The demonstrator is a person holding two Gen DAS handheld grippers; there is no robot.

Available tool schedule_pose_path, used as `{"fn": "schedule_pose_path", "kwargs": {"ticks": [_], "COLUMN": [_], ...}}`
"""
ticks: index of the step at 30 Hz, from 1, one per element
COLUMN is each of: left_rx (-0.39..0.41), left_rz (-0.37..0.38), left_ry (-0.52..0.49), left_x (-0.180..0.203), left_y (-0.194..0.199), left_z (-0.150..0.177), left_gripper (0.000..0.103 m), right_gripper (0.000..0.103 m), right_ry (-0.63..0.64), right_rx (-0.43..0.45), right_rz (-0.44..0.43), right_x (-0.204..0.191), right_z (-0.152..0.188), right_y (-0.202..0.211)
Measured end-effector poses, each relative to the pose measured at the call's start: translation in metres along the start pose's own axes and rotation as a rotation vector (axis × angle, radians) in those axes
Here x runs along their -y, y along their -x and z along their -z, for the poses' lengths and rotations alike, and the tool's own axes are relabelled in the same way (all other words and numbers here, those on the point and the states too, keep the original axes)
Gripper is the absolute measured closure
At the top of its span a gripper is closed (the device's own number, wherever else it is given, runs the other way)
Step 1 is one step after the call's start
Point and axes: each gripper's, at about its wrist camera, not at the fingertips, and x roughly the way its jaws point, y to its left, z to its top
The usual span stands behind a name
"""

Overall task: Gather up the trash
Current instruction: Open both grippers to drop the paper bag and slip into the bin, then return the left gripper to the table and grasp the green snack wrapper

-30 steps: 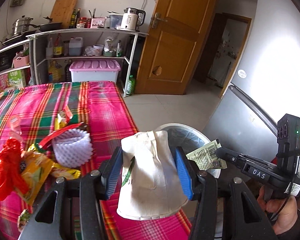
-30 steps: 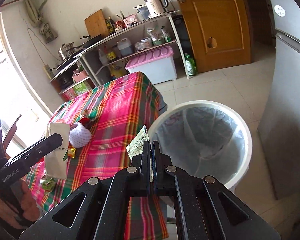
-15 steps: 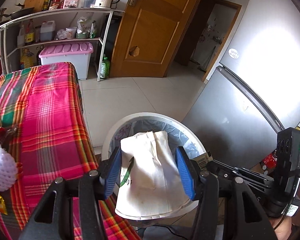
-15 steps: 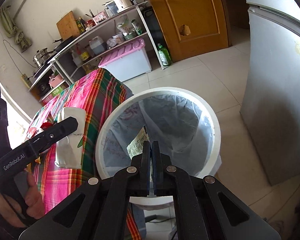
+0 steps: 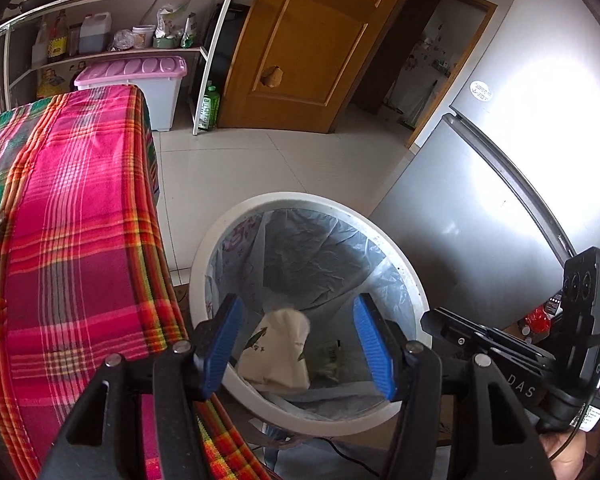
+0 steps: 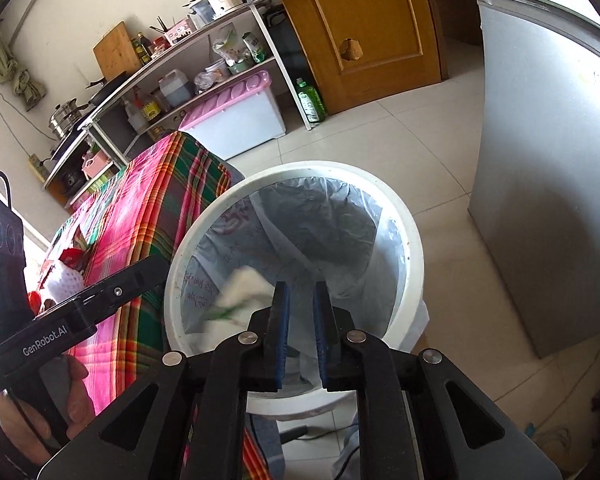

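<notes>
Both my grippers hang over the white trash bin [image 5: 414,280], which stands on the tiled floor just beside the table's near corner.

Left gripper [image 5: 300,344]: jaws apart and opening, nothing between the blue pads [image 5: 374,346]. The white paper bag [image 5: 276,350] with a green leaf print lies inside the bin on the grey liner [image 5: 320,256], against the wall nearest me. Just beside it lies a small crumpled printed wrapper [image 5: 328,358], partly in shadow.

Right gripper [image 6: 300,320]: jaws slightly apart and opening, narrow gap, nothing in it. From this view the paper bag [image 6: 240,292] appears blurred, low on the bin's left side.

The table carries a pink, green and orange plaid cloth [image 5: 80,240]. On it, toward the far left edge in the right wrist view, sits a white foam fruit net [image 6: 66,280] with red scraps [image 6: 72,256] touching it.

My right hand's gripper body shows at the left view's right edge.
</notes>
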Motion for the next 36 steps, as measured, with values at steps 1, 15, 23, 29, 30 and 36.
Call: {"fn": "schedule_pose_path", "kwargs": {"ticks": [1,15,23,29,30,36], "left_rx": [0.006,0.184,0.26,0.286,0.289,0.308], "left_rz": [-0.001,-0.074,-0.185,-0.252,-0.261,-0.309], "left_ry": [-0.002,-0.022,0.022,0.069,0.077,0.135], "left_x": [0.0,-0.013,-0.041,-0.068,-0.071,-0.093], "left_y": [0.004,0.107,0.171,0.206,0.211,0.235], "left_z": [0.001,0.021,0.053,0.083,0.086,0.106], "left_gripper": [0.043,0.043,0.043,0.043,0.043,0.043], "right_gripper": [0.09,0.089,0.089,0.088,0.086,0.072], "right_ry": [0.0,0.105,0.212,0.31,0.327,0.405], "right_rx": [0.004,0.068,0.071,0.079,0.081,0.073], "right_rz": [-0.003,-0.093,-0.159,-0.21,-0.216,-0.259], "right_x": [-0.001,-0.062,-0.114,-0.153,-0.16,-0.189], "right_z": [0.0,0.013,0.035,0.054,0.058,0.073], "right_y": [0.002,0.044,0.065,0.075,0.078,0.08]}}
